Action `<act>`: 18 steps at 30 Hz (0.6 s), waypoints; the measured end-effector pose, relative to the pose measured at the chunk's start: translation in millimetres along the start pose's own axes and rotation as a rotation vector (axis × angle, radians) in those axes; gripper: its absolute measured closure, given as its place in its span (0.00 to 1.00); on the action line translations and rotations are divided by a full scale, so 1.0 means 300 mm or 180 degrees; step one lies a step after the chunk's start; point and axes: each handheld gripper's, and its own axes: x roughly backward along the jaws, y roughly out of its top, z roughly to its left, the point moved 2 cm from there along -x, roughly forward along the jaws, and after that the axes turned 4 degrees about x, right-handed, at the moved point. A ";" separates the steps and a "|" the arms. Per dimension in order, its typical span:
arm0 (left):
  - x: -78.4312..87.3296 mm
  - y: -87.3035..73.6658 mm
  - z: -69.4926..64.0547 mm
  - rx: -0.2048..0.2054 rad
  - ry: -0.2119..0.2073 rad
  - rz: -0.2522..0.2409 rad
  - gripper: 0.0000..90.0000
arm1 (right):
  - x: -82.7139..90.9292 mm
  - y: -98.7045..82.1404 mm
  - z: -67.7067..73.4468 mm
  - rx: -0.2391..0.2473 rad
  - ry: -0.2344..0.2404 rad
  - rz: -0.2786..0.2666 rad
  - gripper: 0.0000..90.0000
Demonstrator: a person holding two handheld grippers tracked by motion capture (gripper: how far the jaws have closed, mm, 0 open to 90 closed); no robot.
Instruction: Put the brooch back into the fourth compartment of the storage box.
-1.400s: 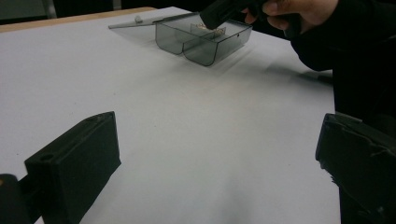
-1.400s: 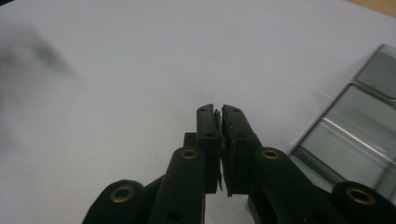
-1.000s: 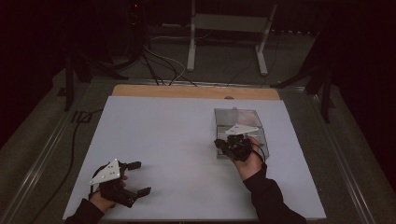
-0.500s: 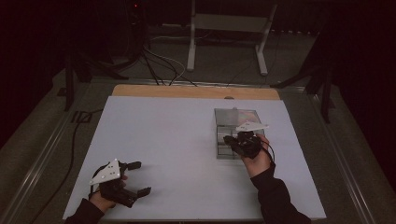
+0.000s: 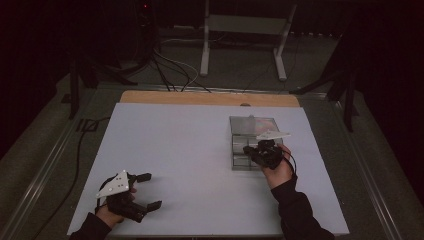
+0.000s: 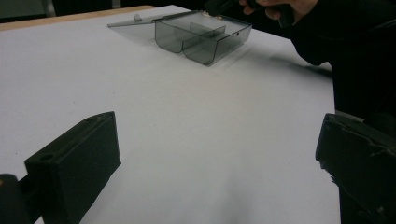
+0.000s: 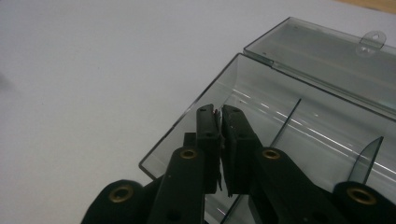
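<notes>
— What has moved?
— My right gripper [image 5: 251,150] has shifted right, over the near edge of the clear box [image 5: 245,126] on the white tabletop [image 5: 180,150]. Its jaws are pinched nearly together, empty.
— And the left gripper [image 5: 145,190]?
— Spread wide, resting near me. Pressing the rim could tip the light box.

Smoky-grey clear box [image 5: 252,131], white table [image 5: 190,150]
</notes>
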 end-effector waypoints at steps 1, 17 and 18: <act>0.000 -0.001 0.000 0.0006 0.0001 0.0008 0.02 | -0.003 -0.002 -0.001 -0.0002 0.0002 0.0009 0.96; -0.001 0.000 0.000 -0.0001 0.0003 0.0007 0.02 | -0.050 -0.027 -0.014 -0.0071 0.0072 0.0150 0.95; -0.002 -0.002 0.000 -0.0004 0.0007 0.0019 0.01 | -0.053 -0.029 -0.012 -0.0066 0.0079 0.0166 0.95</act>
